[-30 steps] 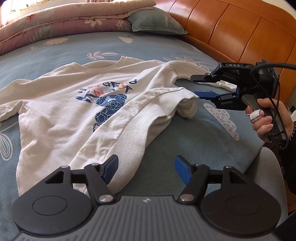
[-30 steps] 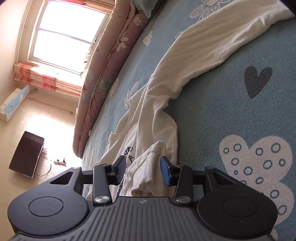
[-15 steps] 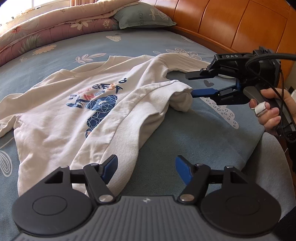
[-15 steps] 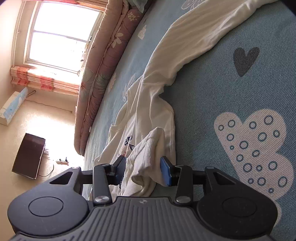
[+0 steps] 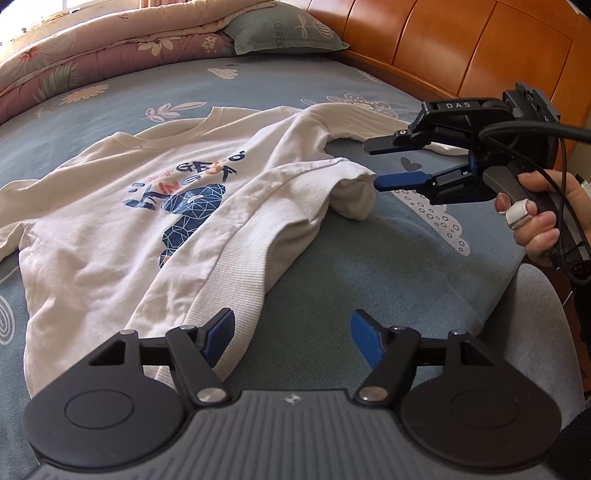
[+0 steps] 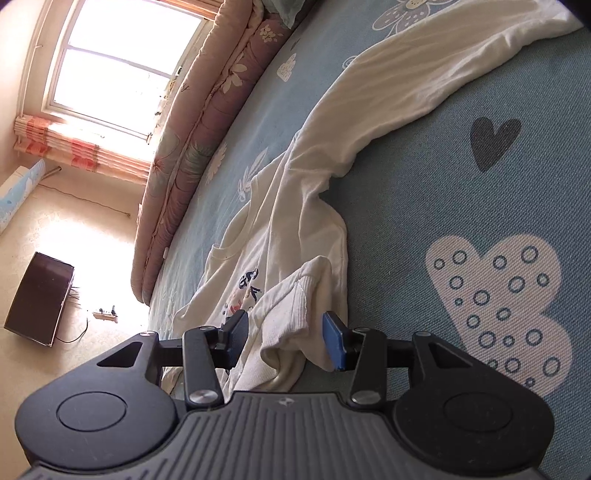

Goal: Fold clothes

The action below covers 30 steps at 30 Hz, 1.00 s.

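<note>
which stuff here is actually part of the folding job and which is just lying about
Part of the job:
- white sweatshirt, spread on the bed
- its folded-over corner
- right hand-held gripper, jaws just opening, with that corner between them
- left hand-held gripper, open over the ribbed hem

Just lying about:
- rolled quilt
- pillow
- wooden headboard
- dark box on the floor

Bright daylight pours through the window point(image 6: 122, 70) onto the pale floor point(image 6: 74, 236). A wooden headboard point(image 5: 461, 48) backs the bed, with a rolled quilt point(image 5: 110, 55) and pillow point(image 5: 284, 33).
</note>
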Available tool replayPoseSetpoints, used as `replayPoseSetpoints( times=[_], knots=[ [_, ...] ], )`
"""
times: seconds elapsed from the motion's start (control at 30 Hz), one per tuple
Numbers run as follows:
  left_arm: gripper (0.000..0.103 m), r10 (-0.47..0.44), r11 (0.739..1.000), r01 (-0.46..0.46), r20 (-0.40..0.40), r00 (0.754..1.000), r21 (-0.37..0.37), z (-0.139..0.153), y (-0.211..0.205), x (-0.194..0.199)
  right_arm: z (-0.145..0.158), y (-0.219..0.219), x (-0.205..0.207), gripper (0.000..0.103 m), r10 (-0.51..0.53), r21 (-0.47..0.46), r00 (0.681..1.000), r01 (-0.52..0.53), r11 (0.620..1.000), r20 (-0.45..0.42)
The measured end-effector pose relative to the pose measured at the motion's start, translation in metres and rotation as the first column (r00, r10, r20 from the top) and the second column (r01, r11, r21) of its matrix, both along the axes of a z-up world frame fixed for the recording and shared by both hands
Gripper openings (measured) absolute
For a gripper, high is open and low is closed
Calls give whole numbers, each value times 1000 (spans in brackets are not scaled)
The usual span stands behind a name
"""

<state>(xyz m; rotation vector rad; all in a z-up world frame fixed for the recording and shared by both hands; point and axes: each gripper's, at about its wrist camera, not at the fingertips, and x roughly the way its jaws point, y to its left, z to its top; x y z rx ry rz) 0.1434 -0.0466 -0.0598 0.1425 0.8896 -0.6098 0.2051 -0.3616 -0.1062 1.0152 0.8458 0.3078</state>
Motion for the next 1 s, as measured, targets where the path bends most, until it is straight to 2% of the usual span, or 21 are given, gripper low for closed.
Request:
replayPoseSetpoints(
  times=[0.2, 0.33, 0.43, 0.6, 0.73, 0.83, 0.97, 1.0],
  knots=[
    [71, -4, 1000, 4, -4, 1000, -4, -2, -2, -1, -1, 5, -3, 50, 15, 64, 1000, -15, 998, 6],
    [71, 1, 1000, -1, -7, 1000, -5, -3, -1, -2, -17, 5, 5, 51, 1, 111, 1000, 2, 994, -26],
    [71, 5, 1000, -5, -11, 1000, -10, -3, 1, -2, -36, 1, 9, 53, -31, 226, 999, 40, 973, -40],
    [71, 16, 1000, -16, -22, 1000, -8, -7, 3, 0, -56, -11, 14, 53, -106, 360, 994, 112, 926, -37],
    [71, 15, 1000, -15, -30, 999, -9, -9, 4, 2, -48, -11, 15, 54, -101, 383, 995, 90, 919, 9],
    [71, 12, 1000, -12, -33, 999, -11, -11, 2, 4, -41, -6, 21, 54, -69, 350, 997, 54, 935, 31],
    [71, 4, 1000, -4, -38, 999, -13, -14, 0, 5, -56, 5, 34, 53, -17, 307, 999, 30, 951, -44],
    [71, 3, 1000, -3, -40, 999, -13, -14, 1, 5, -62, 6, 36, 48, -21, 309, 998, 37, 950, -56]
  ],
)
